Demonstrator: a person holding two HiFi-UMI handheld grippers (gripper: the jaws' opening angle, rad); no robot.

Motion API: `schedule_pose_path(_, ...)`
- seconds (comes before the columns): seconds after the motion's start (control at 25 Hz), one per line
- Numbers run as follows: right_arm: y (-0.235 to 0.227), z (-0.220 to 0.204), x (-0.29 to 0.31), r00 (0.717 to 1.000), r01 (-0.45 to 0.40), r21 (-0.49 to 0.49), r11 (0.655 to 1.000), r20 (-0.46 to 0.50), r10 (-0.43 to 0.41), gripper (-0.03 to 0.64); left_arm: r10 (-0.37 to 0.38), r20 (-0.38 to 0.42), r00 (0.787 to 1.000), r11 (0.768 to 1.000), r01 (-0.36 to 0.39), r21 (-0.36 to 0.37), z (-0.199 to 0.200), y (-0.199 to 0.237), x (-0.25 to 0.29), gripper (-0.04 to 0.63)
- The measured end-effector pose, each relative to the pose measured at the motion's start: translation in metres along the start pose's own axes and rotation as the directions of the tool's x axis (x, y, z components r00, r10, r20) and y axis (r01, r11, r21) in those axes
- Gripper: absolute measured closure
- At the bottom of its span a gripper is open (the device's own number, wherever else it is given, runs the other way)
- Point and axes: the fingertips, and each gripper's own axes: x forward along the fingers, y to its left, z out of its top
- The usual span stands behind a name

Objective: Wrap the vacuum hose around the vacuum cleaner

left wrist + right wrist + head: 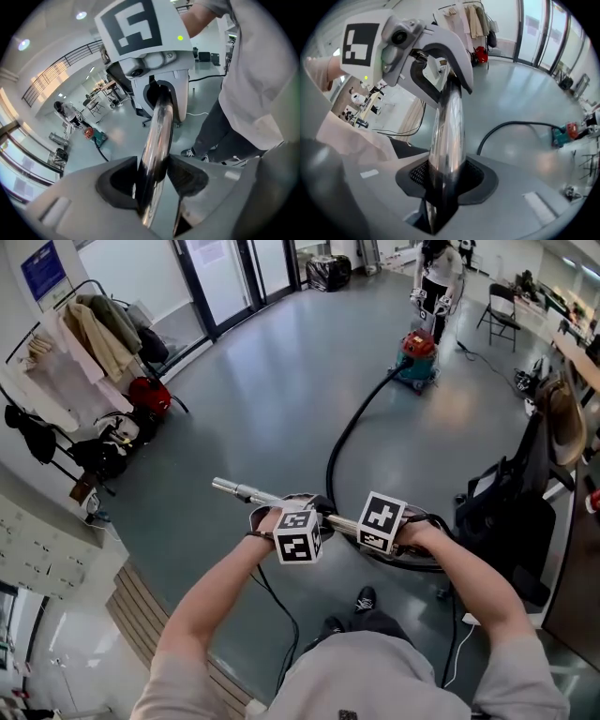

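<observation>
left gripper (152, 176): clamped on chrome wand (158, 131)
right gripper (443, 180): clamped on same wand, just beside left
vacuum cleaner (417, 356): far across floor
hose (349, 435): slack, unwrapped
step: carry wand to canister level, grips firm, avoid kinks

Two tongs show: the left tongs (152, 177) and the right tongs (444, 174). The room holds one metal tube (234, 489), one black hose (351, 432), one vacuum cleaner (417, 356), one folding chair (502, 313), one clothes rack (82, 334) and one bystander (439, 276).
</observation>
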Motion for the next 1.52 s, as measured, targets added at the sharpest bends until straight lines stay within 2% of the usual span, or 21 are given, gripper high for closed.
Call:
schedule_pose_path(0.08,-0.002,0.002,0.0,0.999,0.049,-0.071,0.996,0.018,-0.048,0.469,0.006,0.027,1.0,0.999,-0.005,-0.041,-0.001,-0.003,-0.002,0.397)
schedule_pose_path(0.16,-0.003,0.003,0.002,0.996,0.087,-0.118,0.989,0.029,-0.084,0.471,0.019,0.028,0.999,0.998,-0.017,-0.052,-0.003,-0.006,-0.005,0.399)
schedule_pose_path(0.36,-0.002,0.012,0.004,0.992,0.121,-0.133,0.984,0.044,-0.116,0.472,-0.004,0.001,1.0,0.998,0.004,-0.065,-0.01,-0.007,-0.008,0.393)
schedule_pose_path(0.44,-0.003,0.016,0.005,0.992,0.125,-0.158,0.98,0.029,-0.122,0.472,-0.034,0.001,0.999,0.998,0.034,-0.059,-0.013,-0.009,-0.006,0.393)
schedule_pose_path(0.56,-0.005,0.025,0.001,0.993,0.118,-0.209,0.971,0.02,-0.117,0.472,-0.071,-0.014,0.997,0.997,0.071,-0.012,-0.009,-0.012,0.007,0.405)
schedule_pose_path(0.64,-0.012,0.029,-0.004,0.994,0.111,-0.231,0.967,0.016,-0.11,0.472,-0.079,-0.03,0.996,0.997,0.079,0.007,-0.006,-0.006,0.014,0.468)
schedule_pose_path(0.8,-0.03,0.033,-0.007,0.998,0.061,-0.251,0.966,0.001,-0.063,0.468,-0.094,-0.017,0.995,0.996,0.094,-0.014,-0.008,0.012,0.023,0.472)
schedule_pose_path(0.92,-0.051,0.037,-0.012,0.997,0.072,-0.304,0.95,0.051,-0.06,0.453,-0.09,-0.018,0.996,0.996,0.09,-0.028,-0.012,0.031,0.034,0.474)
schedule_pose_path(1.04,-0.068,0.049,-0.037,0.981,0.123,-0.374,0.919,0.188,-0.054,0.416,-0.077,-0.003,0.997,0.995,0.077,-0.065,-0.018,0.051,0.036,0.474)
schedule_pose_path(1.12,-0.079,0.053,-0.06,0.954,0.164,-0.374,0.913,0.296,-0.05,0.38,-0.063,0.015,0.998,0.993,0.064,-0.099,-0.022,0.062,0.035,0.474)
schedule_pose_path(1.2,-0.097,0.054,-0.086,0.91,0.227,-0.335,0.915,0.407,-0.076,0.326,-0.045,0.028,0.999,0.989,0.048,-0.137,-0.029,0.074,0.037,0.474)
schedule_pose_path(1.36,-0.135,0.053,-0.138,0.788,0.336,-0.182,0.924,0.591,-0.17,0.299,-0.011,0.055,0.998,0.98,0.022,-0.196,-0.048,0.093,0.043,0.474)
schedule_pose_path(1.44,-0.147,0.052,-0.159,0.719,0.36,-0.092,0.928,0.661,-0.213,0.308,0.002,0.077,0.997,0.974,0.015,-0.226,-0.06,0.103,0.046,0.474)
schedule_pose_path(1.52,-0.15,0.056,-0.171,0.675,0.361,-0.023,0.932,0.697,-0.244,0.311,0.01,0.102,0.995,0.964,0.018,-0.265,-0.074,0.115,0.047,0.474)
